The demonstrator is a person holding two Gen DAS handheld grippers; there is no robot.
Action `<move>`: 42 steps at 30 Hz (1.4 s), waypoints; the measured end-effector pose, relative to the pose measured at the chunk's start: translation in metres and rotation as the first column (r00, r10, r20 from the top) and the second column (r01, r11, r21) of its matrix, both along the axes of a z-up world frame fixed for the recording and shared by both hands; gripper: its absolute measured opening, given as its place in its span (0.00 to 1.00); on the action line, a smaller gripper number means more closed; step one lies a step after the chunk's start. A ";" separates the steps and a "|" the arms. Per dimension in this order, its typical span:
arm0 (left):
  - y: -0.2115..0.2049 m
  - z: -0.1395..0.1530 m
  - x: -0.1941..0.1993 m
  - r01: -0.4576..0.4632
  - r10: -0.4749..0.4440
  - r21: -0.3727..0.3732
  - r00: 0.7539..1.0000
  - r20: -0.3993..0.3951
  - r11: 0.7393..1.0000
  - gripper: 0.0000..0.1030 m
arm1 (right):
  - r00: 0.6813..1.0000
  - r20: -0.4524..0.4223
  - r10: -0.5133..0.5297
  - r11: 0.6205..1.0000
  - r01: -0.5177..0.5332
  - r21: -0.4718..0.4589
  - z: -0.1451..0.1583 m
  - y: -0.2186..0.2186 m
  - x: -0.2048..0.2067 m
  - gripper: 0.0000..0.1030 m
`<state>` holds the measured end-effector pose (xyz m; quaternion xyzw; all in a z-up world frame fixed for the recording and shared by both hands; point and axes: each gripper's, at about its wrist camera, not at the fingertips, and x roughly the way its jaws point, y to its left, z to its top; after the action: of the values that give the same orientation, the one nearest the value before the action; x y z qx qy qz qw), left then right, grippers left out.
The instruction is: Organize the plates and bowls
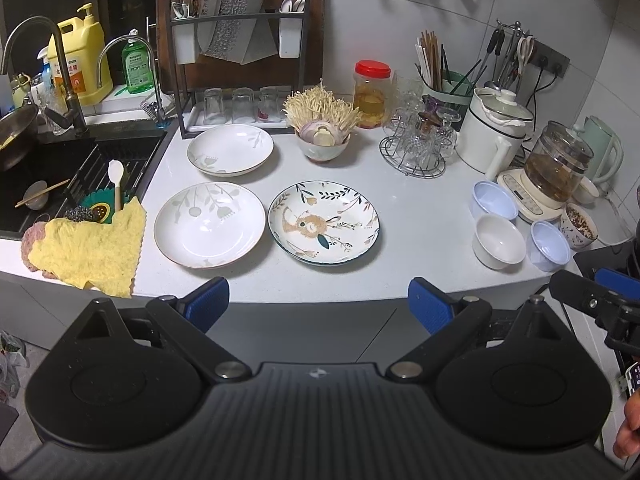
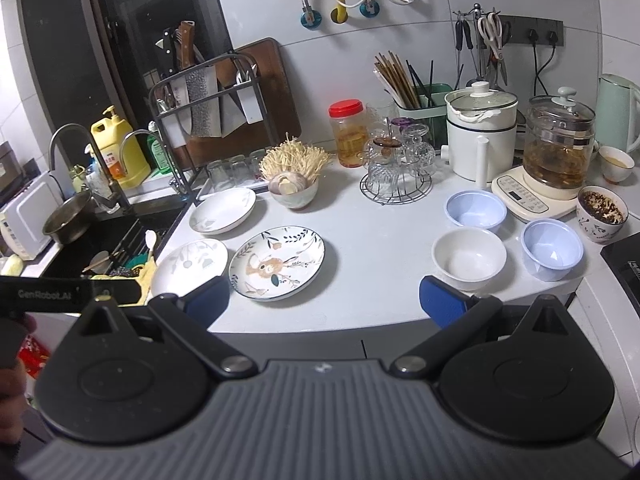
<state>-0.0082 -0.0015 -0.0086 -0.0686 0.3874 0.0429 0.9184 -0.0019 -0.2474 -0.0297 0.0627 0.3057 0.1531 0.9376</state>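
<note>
Three plates lie apart on the white counter: a far white leaf plate [image 1: 230, 150] [image 2: 222, 210], a near white leaf plate [image 1: 210, 224] [image 2: 190, 266], and a patterned fox plate [image 1: 323, 222] [image 2: 277, 262]. To the right stand a white bowl [image 1: 499, 241] [image 2: 469, 258] and two pale blue bowls, one behind it [image 1: 495, 201] [image 2: 476, 208] and one to its right [image 1: 550, 245] [image 2: 552, 249]. My left gripper [image 1: 319, 304] is open and empty, in front of the counter edge below the plates. My right gripper [image 2: 326, 300] is open and empty, near the edge between the fox plate and the white bowl.
A sink [image 1: 48, 172] with a yellow cloth [image 1: 86, 246] on its edge lies left. At the back stand a knife rack [image 1: 236, 56], a bowl of mushrooms [image 1: 322, 128], a jar [image 1: 371, 94], a glass stand [image 1: 420, 140], a white pot [image 1: 494, 132] and a glass kettle [image 1: 556, 164]. A stovetop [image 2: 624, 258] is at right.
</note>
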 end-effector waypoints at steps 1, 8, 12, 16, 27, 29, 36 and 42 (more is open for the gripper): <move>0.000 0.000 0.000 -0.001 0.001 -0.004 1.000 -0.001 1.000 0.95 | 1.000 -0.001 0.000 1.000 0.000 0.002 0.000 -0.001 0.000 1.00; 0.002 -0.010 0.002 -0.029 0.029 -0.027 1.000 -0.009 0.999 0.95 | 1.000 -0.007 -0.003 1.000 0.003 0.011 -0.004 -0.003 0.003 1.00; 0.000 -0.008 0.004 -0.028 0.028 -0.020 1.000 0.001 0.999 0.95 | 1.000 -0.020 0.003 1.000 -0.003 0.025 -0.009 -0.005 0.006 1.00; -0.001 -0.009 0.006 -0.027 0.027 -0.019 1.000 0.001 0.999 0.95 | 1.000 -0.014 0.011 0.999 -0.011 0.035 -0.012 -0.007 0.008 1.00; -0.006 -0.016 0.040 -0.030 0.030 -0.039 0.999 0.010 0.999 0.95 | 1.000 0.005 0.017 1.000 -0.017 0.025 -0.017 -0.009 0.009 1.00; -0.001 -0.021 0.045 -0.019 0.019 -0.049 1.000 0.004 0.999 0.95 | 1.000 0.005 0.014 0.999 -0.014 0.029 -0.019 -0.007 0.012 1.00; 0.039 -0.045 0.077 0.025 -0.029 -0.072 0.998 -0.048 0.997 0.95 | 1.000 0.012 -0.027 0.999 0.027 0.023 -0.022 0.026 0.034 1.00; 0.085 -0.058 0.121 0.076 -0.082 -0.086 0.994 -0.069 0.993 0.95 | 0.999 -0.006 -0.041 0.999 0.041 -0.002 -0.028 0.068 0.062 1.00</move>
<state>0.1132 0.0837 -0.0663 -0.0900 0.4244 -0.0072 0.9010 0.0598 -0.1789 -0.0581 0.0683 0.3072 0.1334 0.9398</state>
